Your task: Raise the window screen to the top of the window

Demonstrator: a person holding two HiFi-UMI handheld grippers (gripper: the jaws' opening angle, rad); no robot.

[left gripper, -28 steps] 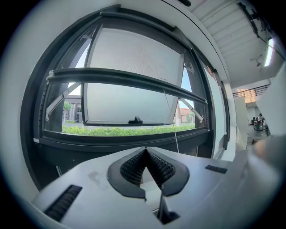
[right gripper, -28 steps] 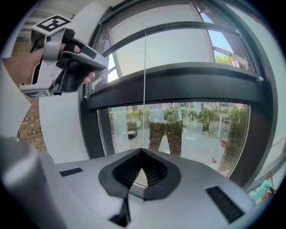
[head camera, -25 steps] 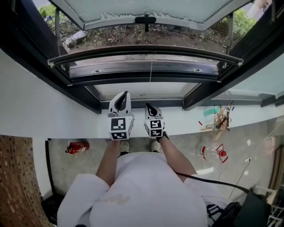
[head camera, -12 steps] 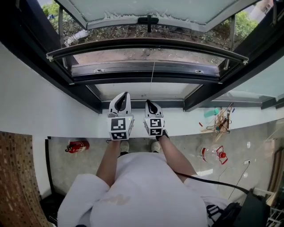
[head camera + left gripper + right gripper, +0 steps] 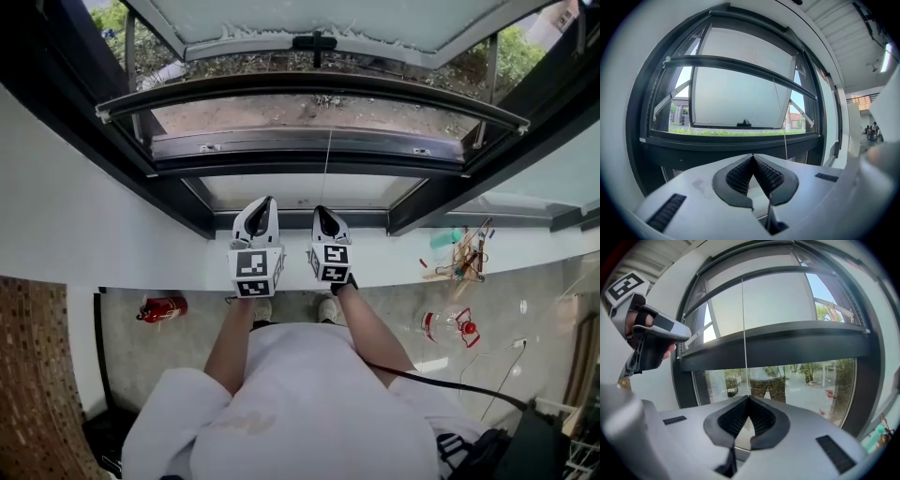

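The window screen's dark bottom bar (image 5: 309, 86) spans the open window frame, curved in this view; it also shows as a bar (image 5: 740, 65) and a thin bar (image 5: 778, 272) in the gripper views. A thin white pull cord (image 5: 328, 159) hangs from its middle to my right gripper (image 5: 322, 210), which is shut on the cord (image 5: 743, 357) at the jaw tips (image 5: 748, 397). My left gripper (image 5: 263, 202) is beside it on the left, shut with nothing between its jaws (image 5: 753, 156); the cord (image 5: 781, 122) passes to its right.
Beyond the bar, a glass sash (image 5: 309, 19) is tilted outward. Under the dark transom (image 5: 309, 155) is fixed glass (image 5: 300, 190) above a white sill (image 5: 141, 253). On the floor lie a red extinguisher (image 5: 161, 309), a bottle (image 5: 450, 325) and small items (image 5: 464, 251).
The screen's bottom bar has risen in the window opening. My right gripper has moved slightly up with the cord. The left gripper has stayed in place.
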